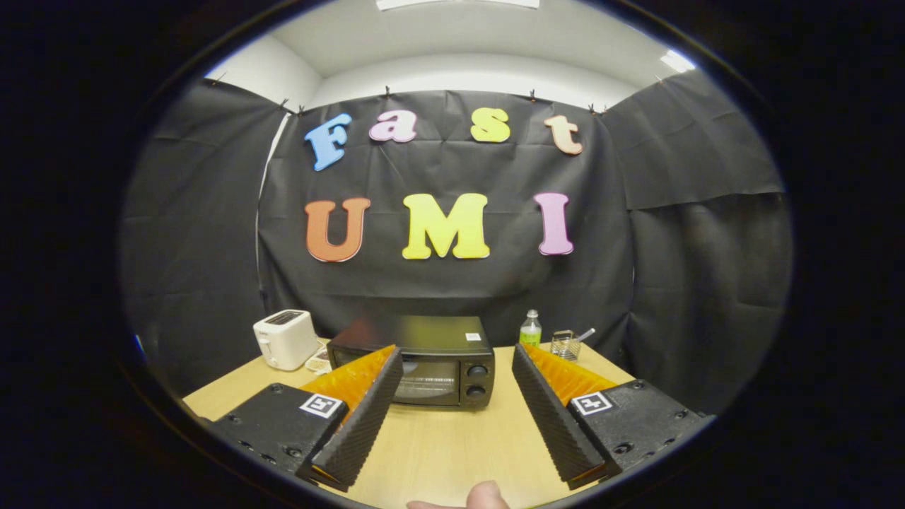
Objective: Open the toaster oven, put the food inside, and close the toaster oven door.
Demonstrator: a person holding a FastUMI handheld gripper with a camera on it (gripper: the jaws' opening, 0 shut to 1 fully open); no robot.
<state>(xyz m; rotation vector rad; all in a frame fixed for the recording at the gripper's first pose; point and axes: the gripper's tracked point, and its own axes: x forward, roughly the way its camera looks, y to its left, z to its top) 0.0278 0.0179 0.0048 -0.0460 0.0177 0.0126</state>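
On the wooden table (438,445), left to right, here's what we've got:

White toaster: a little pop-up toaster (285,338) sits at the far left of the table, right up by the black cloth wall, just beside the oven's left side.

Stuff by the toaster: there's something small and pale (319,362) tucked between the white toaster and the oven. We honestly can't tell what it is, too small and partly hidden behind the left finger.

Left finger: black ribbed pad (360,420) with an orange backing, angled in toward the oven. Its tip overlaps the oven's left front corner from our angle, but we can't tell whether it is touching.

Toaster oven: black toaster oven (424,364), door shut, glass front with a rack visible behind it, two knobs stacked on its right side. It's beyond the fingers, roughly in the gap between them but a bit left of centre.

Gripper: the gripper (456,360) is spread wide, nothing between the fingers, just bare tabletop.

Right finger: same ribbed black pad (548,417), not touching anything.

Bottle: a small bottle with a green label (530,329) stands at the back, right of the oven.

Glass: a clear glass (564,344) with a spoon-like thing sticking out, just beside the bottle.

Fingertip: a bit of a person's fingertip (484,496) pokes in at the very near edge, between the two fingers.
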